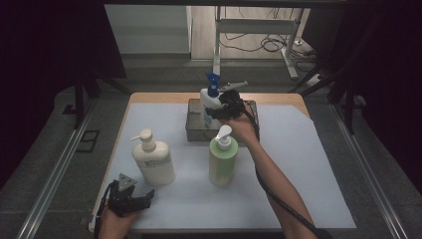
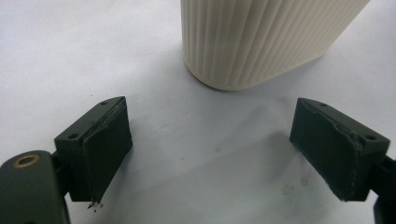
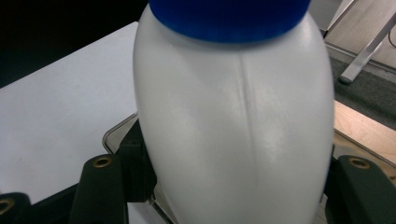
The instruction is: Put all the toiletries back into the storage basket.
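A white spray bottle with a blue trigger top stands upright over the grey tray at the far middle of the table. My right gripper is shut on its body. In the right gripper view the spray bottle sits between the two jaws and touches both; its base is hidden, so whether it rests in the tray I cannot tell. My left gripper sits low at the front left, open and empty. It points at the ribbed cream pump bottle, a short way off.
The cream pump bottle stands at front left and a green pump bottle at front centre, just near the right forearm. A white sheet covers the wooden table. Dark floor and rails lie around it.
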The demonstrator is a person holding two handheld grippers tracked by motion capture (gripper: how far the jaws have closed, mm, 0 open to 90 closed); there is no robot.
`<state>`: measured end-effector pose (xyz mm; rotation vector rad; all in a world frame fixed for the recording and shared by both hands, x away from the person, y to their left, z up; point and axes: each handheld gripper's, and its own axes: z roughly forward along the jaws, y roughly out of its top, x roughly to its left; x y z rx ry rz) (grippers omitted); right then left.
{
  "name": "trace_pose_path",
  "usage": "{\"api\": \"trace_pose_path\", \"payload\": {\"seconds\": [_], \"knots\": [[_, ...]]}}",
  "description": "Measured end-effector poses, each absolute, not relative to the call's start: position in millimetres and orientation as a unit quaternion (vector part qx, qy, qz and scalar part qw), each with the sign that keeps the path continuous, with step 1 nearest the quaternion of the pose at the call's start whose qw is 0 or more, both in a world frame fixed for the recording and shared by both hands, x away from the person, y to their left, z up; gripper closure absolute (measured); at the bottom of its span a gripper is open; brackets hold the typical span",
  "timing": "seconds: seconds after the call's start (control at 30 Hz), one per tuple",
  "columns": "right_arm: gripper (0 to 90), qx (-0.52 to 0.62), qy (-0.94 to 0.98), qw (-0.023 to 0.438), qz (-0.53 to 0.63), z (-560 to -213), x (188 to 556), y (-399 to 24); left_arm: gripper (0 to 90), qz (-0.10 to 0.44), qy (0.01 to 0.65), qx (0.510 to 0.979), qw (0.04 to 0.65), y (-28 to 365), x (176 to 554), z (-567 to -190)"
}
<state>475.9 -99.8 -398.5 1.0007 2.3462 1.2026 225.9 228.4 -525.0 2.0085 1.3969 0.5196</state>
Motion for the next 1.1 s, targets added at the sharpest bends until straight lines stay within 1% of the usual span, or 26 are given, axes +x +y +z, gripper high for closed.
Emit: {"api": "trace_pose_path", "payload": {"seconds": [0.07, 0.13, 0.43, 0.57, 0.73, 0.93, 1.03, 1.1], "knots": [[35.2, 0.34, 0.825, 0.151, 0.425, -399, 476, -102, 12.3, 0.197, 0.531, 0.762, 0.315, 228, 226, -525], [34.9, 0.337, 0.826, 0.151, 0.425, -399, 476, -105, 12.3, 0.197, 0.53, 0.762, 0.315, 228, 226, -525], [35.2, 0.333, 0.828, 0.152, 0.424, -396, 468, -117, 12.3, 0.198, 0.53, 0.761, 0.316, 228, 226, -525], [35.5, 0.337, 0.825, 0.144, 0.43, -397, 463, -126, 12.3, 0.199, 0.53, 0.761, 0.316, 228, 225, -525], [37.8, 0.342, 0.823, 0.13, 0.435, -400, 457, -140, 12.3, 0.199, 0.53, 0.761, 0.316, 228, 225, -525], [40.4, 0.351, 0.82, 0.125, 0.434, -402, 451, -152, 12.3, 0.199, 0.529, 0.762, 0.316, 228, 225, -525], [43.1, 0.363, 0.816, 0.127, 0.432, -405, 451, -158, 12.3, 0.2, 0.53, 0.761, 0.316, 228, 225, -525], [47.7, 0.373, 0.814, 0.129, 0.427, -407, 453, -162, 12.3, 0.2, 0.53, 0.761, 0.316, 228, 225, -525]]}}
